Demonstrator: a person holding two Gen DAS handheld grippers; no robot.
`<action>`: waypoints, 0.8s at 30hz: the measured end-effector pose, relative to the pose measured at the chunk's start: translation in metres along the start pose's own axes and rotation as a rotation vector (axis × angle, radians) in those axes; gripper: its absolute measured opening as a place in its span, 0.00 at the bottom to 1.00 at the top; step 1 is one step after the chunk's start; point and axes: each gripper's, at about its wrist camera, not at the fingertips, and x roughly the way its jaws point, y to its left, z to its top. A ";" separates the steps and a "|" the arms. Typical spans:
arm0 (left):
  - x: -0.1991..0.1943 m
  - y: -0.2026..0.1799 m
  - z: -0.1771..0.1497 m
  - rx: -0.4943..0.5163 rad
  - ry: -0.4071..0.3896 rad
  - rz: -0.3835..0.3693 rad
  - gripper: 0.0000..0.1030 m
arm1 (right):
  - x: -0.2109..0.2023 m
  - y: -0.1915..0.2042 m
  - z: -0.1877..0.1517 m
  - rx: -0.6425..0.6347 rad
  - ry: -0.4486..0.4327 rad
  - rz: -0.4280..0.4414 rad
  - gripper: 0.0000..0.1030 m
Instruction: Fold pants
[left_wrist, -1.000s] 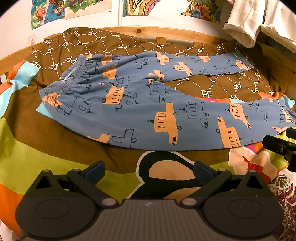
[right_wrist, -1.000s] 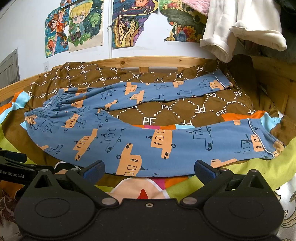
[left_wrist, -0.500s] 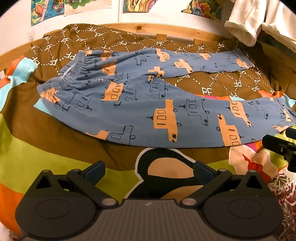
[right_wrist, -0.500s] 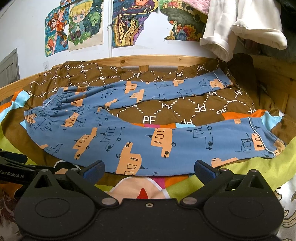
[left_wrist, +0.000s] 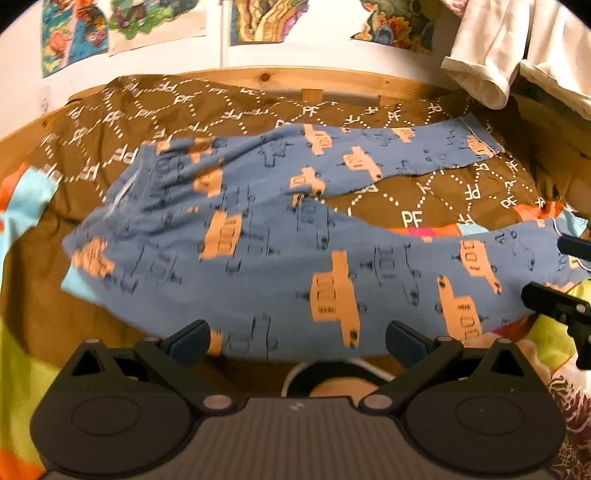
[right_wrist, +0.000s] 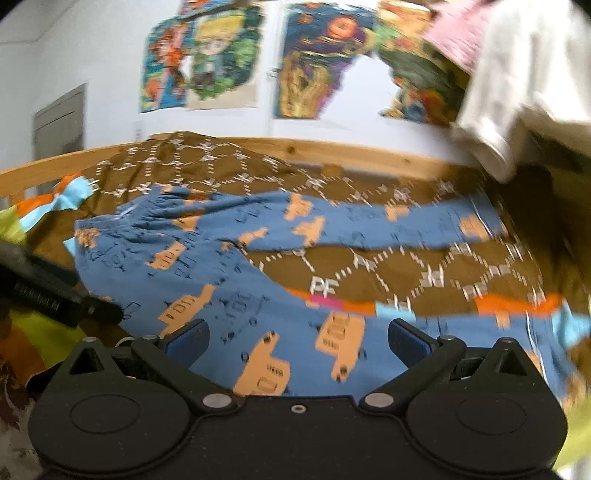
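- Left gripper (left_wrist: 297, 338), bottom centre of the left wrist view: jaws spread wide, nothing between the blue pads (left_wrist: 188, 338), poised just over the near edge of the blue cotton pants printed with orange trucks (left_wrist: 280, 240).
- Right gripper (right_wrist: 295, 338), bottom centre of the right wrist view: likewise wide apart and empty, hanging above the nearer leg of the pants.
- Pants spread flat across the middle of both views: gathered waistband (left_wrist: 122, 192) at left, one leg running to the upper right, the other to the lower right, the two splayed in a V with bare cover showing between.
- No fold made yet, by the look of it: legs well apart, nothing doubled over. Everything left to do: probably bring one leg onto the other, then fold along the length.
- Beneath, a brown bedcover with dotted white diamonds and "PF" letters (left_wrist: 436, 195), giving way to bright green, orange and light-blue patches toward the lower edges.
- Behind, a pale wooden bed rail (left_wrist: 266, 79) across the upper part of the frame, colourful posters (right_wrist: 207, 55) on the white wall above.
- Upper right, a cream garment (left_wrist: 491, 51) hanging over the far corner, clear of the pants.
- Nothing lying on the pants; only each gripper edging into the other's view, near the fabric.
- Both views blurred, so fine creases hard to judge.
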 end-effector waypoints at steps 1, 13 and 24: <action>0.001 0.002 0.007 0.008 0.003 -0.005 1.00 | 0.003 -0.001 0.005 -0.025 0.002 0.017 0.99; 0.040 0.022 0.126 0.266 -0.044 0.052 1.00 | 0.074 -0.022 0.085 -0.252 0.068 0.136 0.99; 0.143 0.094 0.196 0.468 -0.010 0.031 0.89 | 0.238 -0.045 0.162 -0.433 0.208 0.180 0.92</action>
